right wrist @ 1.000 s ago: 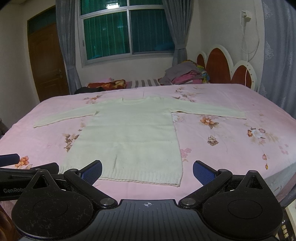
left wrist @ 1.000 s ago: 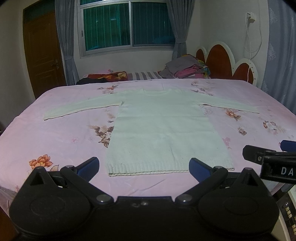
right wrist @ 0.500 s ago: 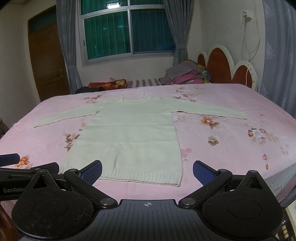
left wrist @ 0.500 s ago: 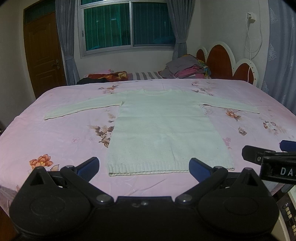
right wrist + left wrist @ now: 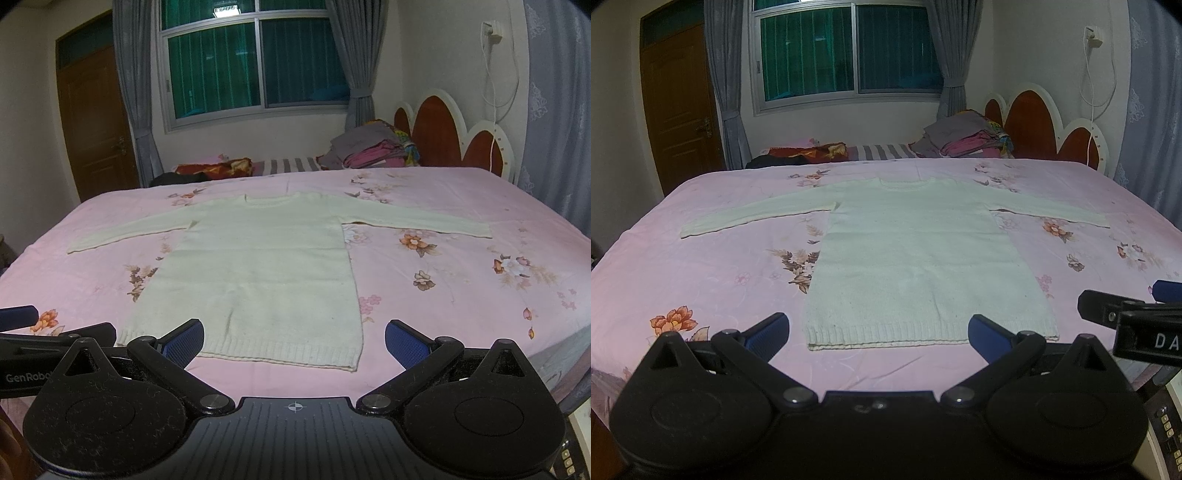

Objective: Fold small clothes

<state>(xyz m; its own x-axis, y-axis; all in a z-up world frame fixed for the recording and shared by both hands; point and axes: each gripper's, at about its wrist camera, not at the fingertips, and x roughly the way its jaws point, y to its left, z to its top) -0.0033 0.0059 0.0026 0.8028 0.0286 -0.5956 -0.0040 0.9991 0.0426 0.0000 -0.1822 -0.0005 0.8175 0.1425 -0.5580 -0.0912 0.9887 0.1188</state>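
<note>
The white sweater (image 5: 923,254) lies flat on the pink floral bedspread (image 5: 713,266), its long axis running away from me: ribbed hem nearest, neckline toward the window (image 5: 849,51). Both sleeves stretch straight out sideways, the body unfolded. My left gripper (image 5: 878,331) hangs just short of the hem, fingers spread wide and holding nothing. My right gripper (image 5: 294,338) sits beside it, equally spread and empty, over the hem's right corner. A pile of folded clothes (image 5: 373,147) rests by the headboard (image 5: 454,136).
</note>
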